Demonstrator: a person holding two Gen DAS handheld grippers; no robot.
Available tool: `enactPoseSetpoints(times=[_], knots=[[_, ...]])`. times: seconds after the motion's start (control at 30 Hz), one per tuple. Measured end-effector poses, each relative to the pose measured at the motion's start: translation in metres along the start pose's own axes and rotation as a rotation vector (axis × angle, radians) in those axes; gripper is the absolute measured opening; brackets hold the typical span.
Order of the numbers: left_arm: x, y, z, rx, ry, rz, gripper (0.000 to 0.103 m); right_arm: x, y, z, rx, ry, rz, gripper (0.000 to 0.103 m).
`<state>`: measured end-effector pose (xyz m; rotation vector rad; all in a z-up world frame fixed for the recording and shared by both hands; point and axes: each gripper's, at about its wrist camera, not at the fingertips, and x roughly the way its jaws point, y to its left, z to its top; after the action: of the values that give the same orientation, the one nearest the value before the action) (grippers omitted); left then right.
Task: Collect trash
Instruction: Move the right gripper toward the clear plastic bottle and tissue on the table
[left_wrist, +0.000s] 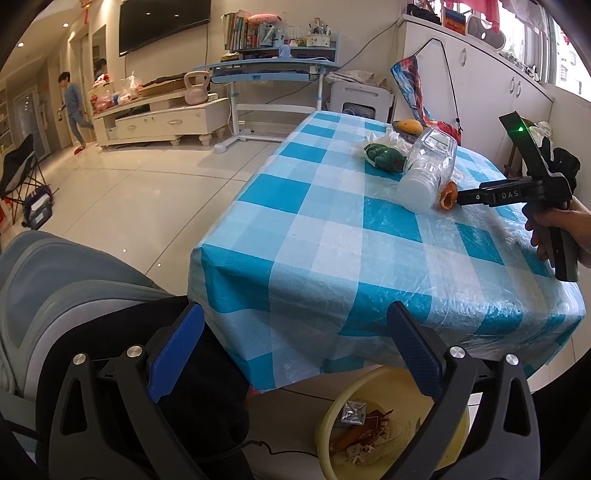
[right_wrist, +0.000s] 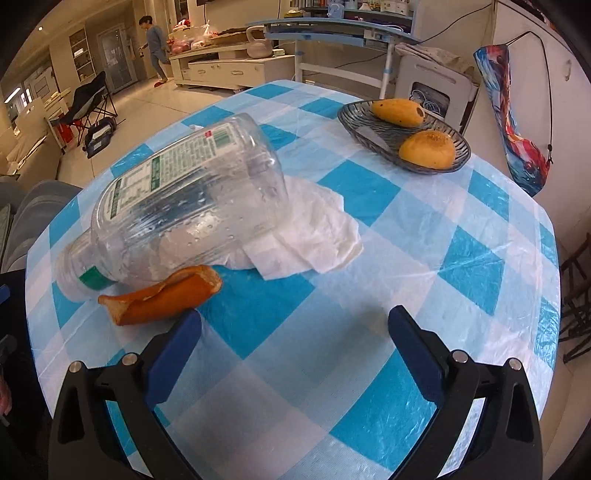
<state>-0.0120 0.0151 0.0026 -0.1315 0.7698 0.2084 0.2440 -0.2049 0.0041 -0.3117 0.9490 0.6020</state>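
Checked surface (right_wrist: 369, 332), largest thing, carries all remaining trash. One clear plastic bottle (right_wrist: 184, 195) lies on its side, long axis running from green-banded neck at near-left to base at far-right, resting partly on one crumpled white tissue (right_wrist: 314, 236). One orange peel (right_wrist: 162, 295) lies just in front of the bottle neck, touching or nearly so, long axis roughly crosswise to the right gripper (right_wrist: 291, 332). Peel sits just ahead-left of these jaws, which are spread wide, holding nothing; right hand clearly nearer. Left gripper (left_wrist: 295, 350) also spread, empty, hanging off the surface edge above one yellow bin (left_wrist: 458, 435). One fruit basket (right_wrist: 369, 129), two fruits, not trash.
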Motion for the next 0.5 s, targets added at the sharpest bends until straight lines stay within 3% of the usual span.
enactPoseSetpoints(times=[0.5], knots=[[0.0002, 0.0049, 0.0023, -0.033, 0.008, -0.020, 0.095, -0.0031, 0.0001, -0.0012, 0.001, 0.000, 0.002, 0.096]])
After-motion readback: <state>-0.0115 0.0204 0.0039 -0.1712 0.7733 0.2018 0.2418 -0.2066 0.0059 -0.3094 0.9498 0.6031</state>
